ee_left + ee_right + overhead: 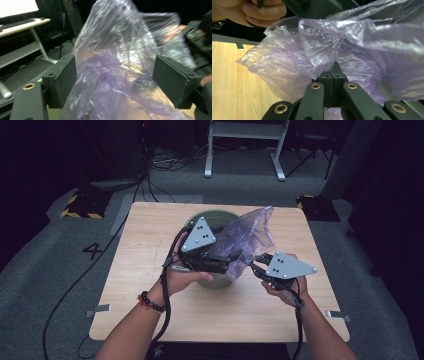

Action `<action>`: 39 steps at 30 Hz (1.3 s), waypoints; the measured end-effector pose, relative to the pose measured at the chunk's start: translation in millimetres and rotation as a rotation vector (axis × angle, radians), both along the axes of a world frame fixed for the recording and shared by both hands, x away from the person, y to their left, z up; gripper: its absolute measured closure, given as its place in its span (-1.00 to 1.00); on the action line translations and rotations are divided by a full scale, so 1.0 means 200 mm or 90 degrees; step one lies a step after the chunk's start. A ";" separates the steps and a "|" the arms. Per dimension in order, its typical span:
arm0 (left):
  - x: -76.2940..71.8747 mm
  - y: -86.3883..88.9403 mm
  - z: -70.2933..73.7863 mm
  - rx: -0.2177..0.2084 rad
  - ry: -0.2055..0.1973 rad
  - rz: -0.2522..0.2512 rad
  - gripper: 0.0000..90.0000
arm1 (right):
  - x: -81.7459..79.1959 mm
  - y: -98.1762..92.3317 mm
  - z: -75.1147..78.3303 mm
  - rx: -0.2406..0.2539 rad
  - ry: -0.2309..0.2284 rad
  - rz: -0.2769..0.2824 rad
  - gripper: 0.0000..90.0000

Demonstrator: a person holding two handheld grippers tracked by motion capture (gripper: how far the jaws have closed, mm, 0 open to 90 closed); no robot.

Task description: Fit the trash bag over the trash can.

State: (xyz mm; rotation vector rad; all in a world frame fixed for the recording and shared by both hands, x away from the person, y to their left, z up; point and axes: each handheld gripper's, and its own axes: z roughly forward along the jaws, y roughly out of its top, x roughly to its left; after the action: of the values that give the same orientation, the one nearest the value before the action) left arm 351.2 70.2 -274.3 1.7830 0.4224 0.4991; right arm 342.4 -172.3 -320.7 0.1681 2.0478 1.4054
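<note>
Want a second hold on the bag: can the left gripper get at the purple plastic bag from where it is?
Probably yes. The left gripper stands open with the purple plastic bag loose between its pads, nothing blocking; the right gripper already pinches it.

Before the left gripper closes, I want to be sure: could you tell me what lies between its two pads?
In the left gripper view, the purple plastic bag bulges up between the pads, which stand wide and apart.

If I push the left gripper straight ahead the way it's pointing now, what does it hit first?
Most likely the purple plastic bag: in the left gripper view it hangs right ahead, between the open jaws of the left gripper. The pads look clear of it, though depth is hard to judge.
</note>
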 end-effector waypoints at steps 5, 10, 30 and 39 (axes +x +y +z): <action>-0.03 -0.03 -0.01 0.024 -0.005 -0.017 -0.60 | 0.00 0.00 0.00 -0.002 -0.001 -0.003 1.00; 0.00 -0.05 -0.03 0.035 -0.008 0.019 -0.32 | -0.01 0.01 0.00 -0.005 -0.005 0.002 1.00; 0.05 0.15 -0.08 0.054 -0.003 0.051 0.99 | -0.04 -0.11 -0.01 0.046 0.002 0.011 1.00; 0.04 0.32 -0.15 0.021 0.026 0.078 0.99 | -0.03 -0.24 -0.06 0.080 0.039 -0.022 1.00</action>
State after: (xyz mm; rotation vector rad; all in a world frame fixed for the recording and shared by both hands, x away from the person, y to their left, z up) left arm 358.8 134.5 -304.1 1.8092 0.5575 0.5596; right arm 337.1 -220.8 -332.1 0.3015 1.9972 1.5256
